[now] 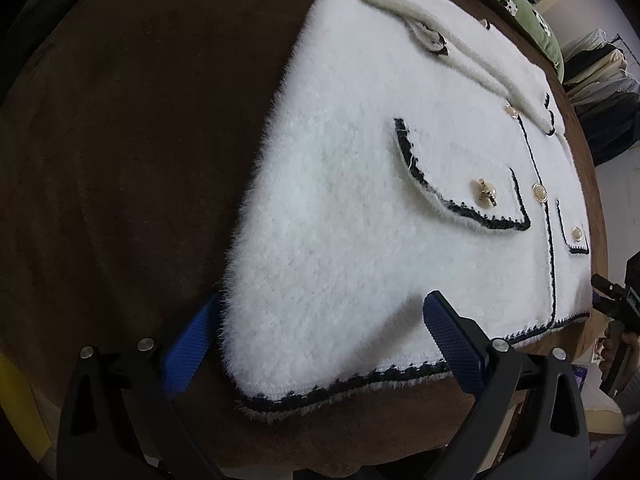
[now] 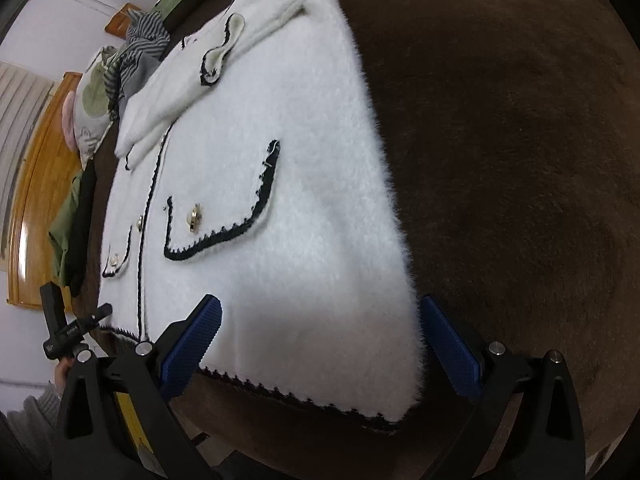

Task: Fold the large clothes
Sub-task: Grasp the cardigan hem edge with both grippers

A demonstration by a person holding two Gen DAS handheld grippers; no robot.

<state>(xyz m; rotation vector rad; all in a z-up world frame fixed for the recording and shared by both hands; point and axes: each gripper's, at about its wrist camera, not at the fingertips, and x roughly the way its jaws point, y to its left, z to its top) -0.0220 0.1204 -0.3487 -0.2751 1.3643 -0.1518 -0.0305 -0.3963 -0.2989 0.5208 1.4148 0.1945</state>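
Note:
A fluffy white cardigan [image 1: 352, 208] with black trim, flap pockets and gold-and-pearl buttons lies flat on a dark brown blanket [image 1: 120, 160]. My left gripper [image 1: 320, 344] is open, its blue pads straddling the cardigan's near left hem corner. The left pad is partly hidden by the fuzzy edge. In the right wrist view the same cardigan [image 2: 288, 200] fills the middle. My right gripper [image 2: 320, 344] is open as well, one pad on either side of the near right hem corner. Neither pair of pads presses the fabric.
The brown blanket [image 2: 500, 160] spreads wide on both outer sides. A green spotted pillow [image 1: 528, 12] and piled clothes [image 2: 140, 40] lie at the far end. A wooden headboard [image 2: 36, 184] stands at the left. A hand [image 2: 62, 374] holds the other gripper.

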